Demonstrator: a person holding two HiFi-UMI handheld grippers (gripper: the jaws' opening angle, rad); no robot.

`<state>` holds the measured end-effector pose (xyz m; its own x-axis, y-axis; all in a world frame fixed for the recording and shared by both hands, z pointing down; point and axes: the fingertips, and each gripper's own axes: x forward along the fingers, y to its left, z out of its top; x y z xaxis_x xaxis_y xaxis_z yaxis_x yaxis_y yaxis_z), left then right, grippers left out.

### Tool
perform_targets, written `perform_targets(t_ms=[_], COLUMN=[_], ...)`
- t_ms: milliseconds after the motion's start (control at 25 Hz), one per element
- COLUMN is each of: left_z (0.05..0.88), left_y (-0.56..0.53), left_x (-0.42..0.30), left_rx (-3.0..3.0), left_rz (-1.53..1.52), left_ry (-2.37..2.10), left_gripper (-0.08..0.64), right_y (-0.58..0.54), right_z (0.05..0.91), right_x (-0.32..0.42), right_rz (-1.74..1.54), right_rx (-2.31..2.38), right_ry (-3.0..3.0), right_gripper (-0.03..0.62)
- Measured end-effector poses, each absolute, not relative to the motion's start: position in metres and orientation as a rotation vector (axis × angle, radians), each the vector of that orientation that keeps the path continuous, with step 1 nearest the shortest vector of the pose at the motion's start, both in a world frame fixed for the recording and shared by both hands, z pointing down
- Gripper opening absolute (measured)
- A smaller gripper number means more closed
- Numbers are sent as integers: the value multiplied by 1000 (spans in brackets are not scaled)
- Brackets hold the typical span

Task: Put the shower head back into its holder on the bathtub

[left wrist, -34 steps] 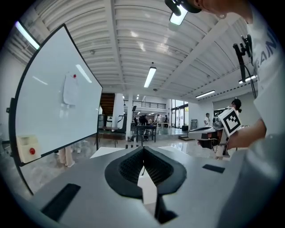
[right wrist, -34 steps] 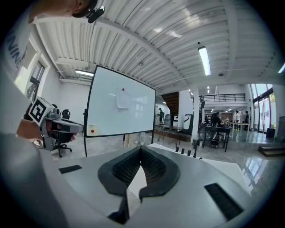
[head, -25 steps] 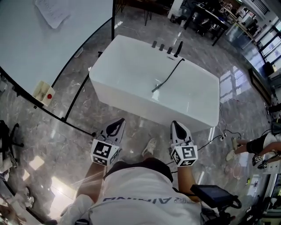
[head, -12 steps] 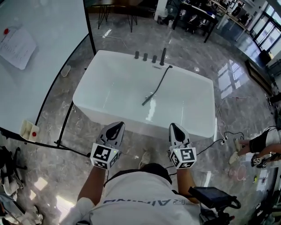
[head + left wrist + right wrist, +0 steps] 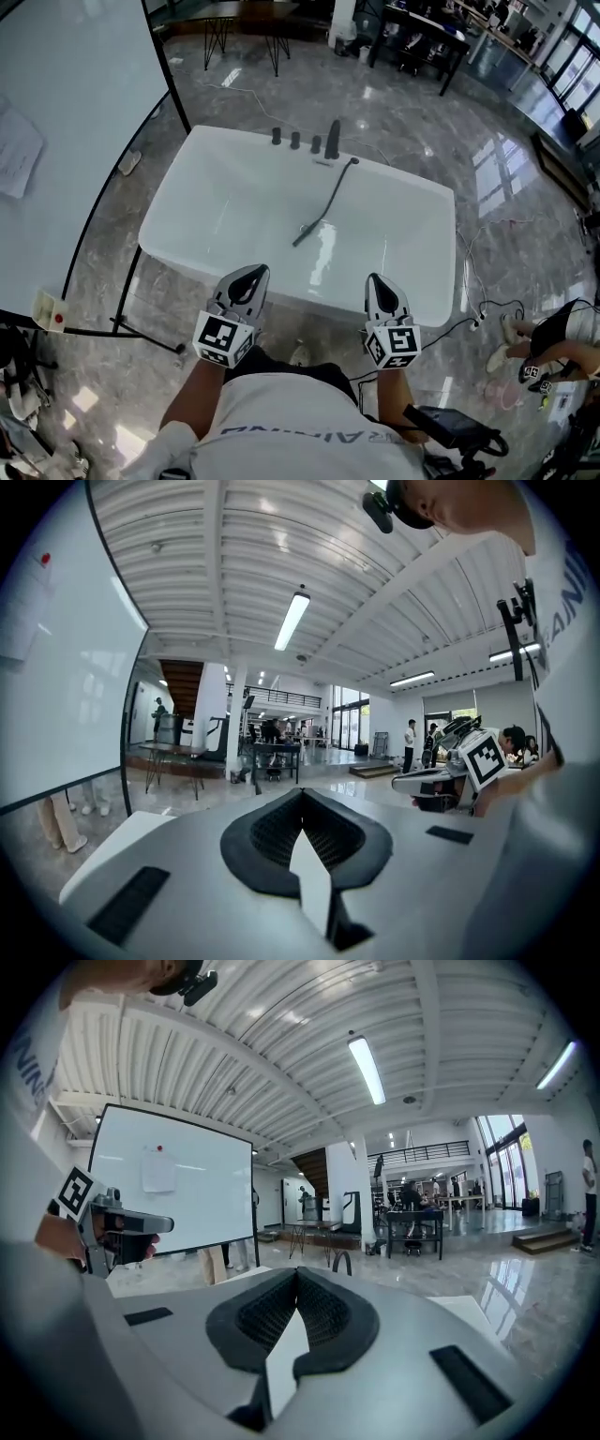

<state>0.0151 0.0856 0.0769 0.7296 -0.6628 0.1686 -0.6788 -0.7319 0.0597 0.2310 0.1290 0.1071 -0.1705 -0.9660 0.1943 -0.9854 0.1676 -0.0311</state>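
While left of bathtub (image 5: 171, 217), a whiteboard (image 5: 84, 112).

- white bathtub (image 5: 234, 206) sits mid-frame on a glossy grey marble floor (image 5: 394, 103)
- shower head (image 5: 302, 234) lies inside the tub, and its dark hose (image 5: 336, 192) runs up to the far rim
- a row of dark fittings (image 5: 305, 141) stands on that far rim, tallest one at the right end
- left gripper (image 5: 246, 279) and right gripper (image 5: 382, 289) hover side by side at the near rim, both pointing at the tub, jaws together, nothing in them
- big whiteboard (image 5: 75, 141) to the left
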Motion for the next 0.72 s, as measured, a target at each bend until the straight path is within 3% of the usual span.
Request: perform_targets(t_ms=[720], left_z=[93], left_y=[-110], left_x=[-16], left_rx=[2881], left_rz=[209], left_ry=[-865], left_gripper=[15], right_y=[-31], right_z=[103], right_x=[179], right_rz=[150], right_rx=[1989], right_ry=[-2099], right_gripper=[11])
